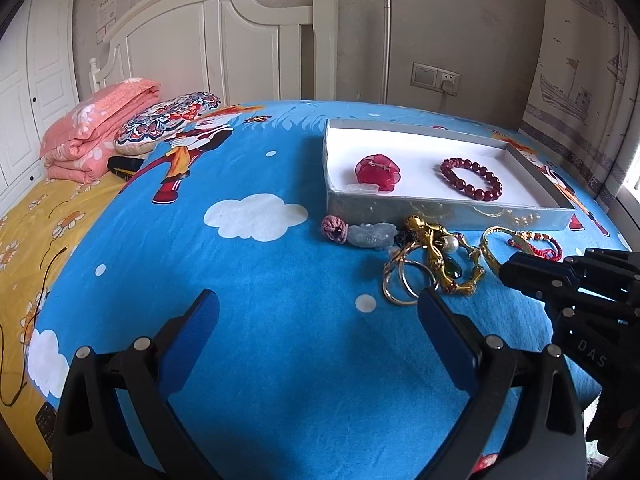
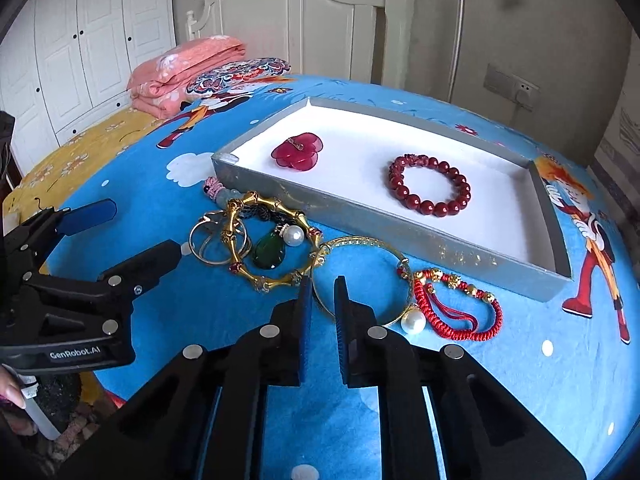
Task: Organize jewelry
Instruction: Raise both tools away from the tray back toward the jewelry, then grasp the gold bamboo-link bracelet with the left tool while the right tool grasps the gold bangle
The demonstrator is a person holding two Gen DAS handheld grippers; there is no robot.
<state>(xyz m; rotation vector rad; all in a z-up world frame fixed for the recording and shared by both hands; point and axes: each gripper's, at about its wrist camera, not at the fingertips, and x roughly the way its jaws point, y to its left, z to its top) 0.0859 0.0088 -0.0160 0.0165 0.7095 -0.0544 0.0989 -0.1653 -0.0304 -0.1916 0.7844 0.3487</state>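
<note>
A silver tray (image 2: pixel 360 220) with a white floor holds a red flower brooch (image 2: pixel 297 151) and a dark red bead bracelet (image 2: pixel 430 184). In front of it on the blue sheet lie a gold bamboo bangle (image 2: pixel 276 240) with a green pendant, thin gold rings (image 2: pixel 212 244), a thin gold bangle (image 2: pixel 362 276) with a pearl, and a red cord bracelet (image 2: pixel 456 308). My right gripper (image 2: pixel 323 292) has its jaws nearly closed around the thin gold bangle's near rim. My left gripper (image 1: pixel 318 308) is open and empty, left of the jewelry pile (image 1: pixel 432 264).
A pale jade pendant (image 1: pixel 370 236) with a pink knot lies left of the pile. Folded pink quilt (image 1: pixel 96 128) and patterned cushion (image 1: pixel 168 120) sit far left by the white headboard. The bed edge runs close below both grippers.
</note>
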